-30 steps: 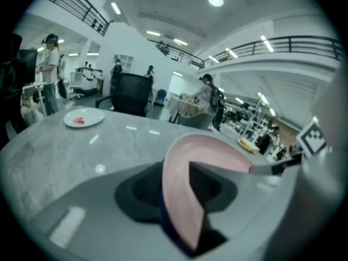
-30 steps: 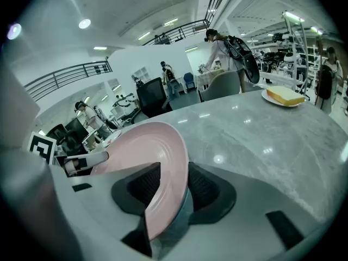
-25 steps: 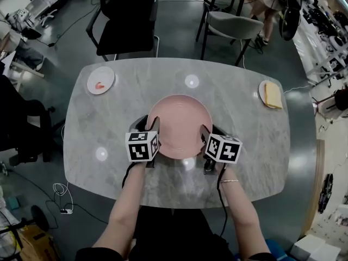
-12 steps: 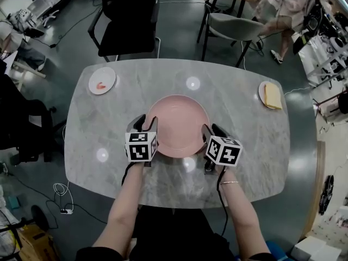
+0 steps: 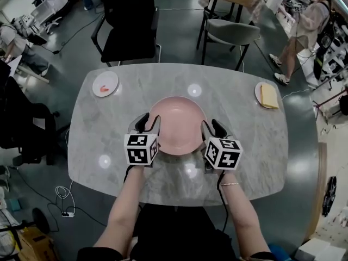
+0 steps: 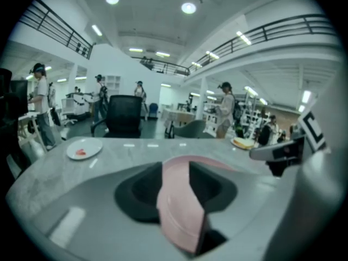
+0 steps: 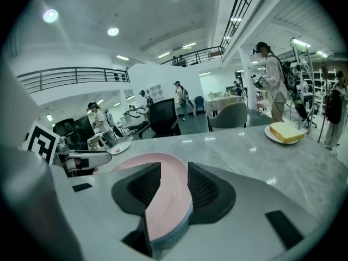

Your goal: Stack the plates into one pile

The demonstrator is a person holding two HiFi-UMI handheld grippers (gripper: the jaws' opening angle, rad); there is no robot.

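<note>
Evidently left gripper (image 5: 148, 123), right gripper (image 5: 211, 127): fingers pinching plate (image 5: 177, 121) at opposite rims; likely stiff, slick, breakable, so rim hold suiting.

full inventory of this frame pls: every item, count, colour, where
table: one, grey marble, centre
pink plate: one, pink, table middle, rim in both grippers
small plate with a red bit: one, white, table's far left
small plate with a yellow block: one, white, table's far right
office chair: one, black, beyond table
side chair: one, grey, right of it
people: at least two, room edges
left gripper: one, black, shut on plate's left rim, jaws just closed further
right gripper: one, black, shut on plate's right rim
</note>
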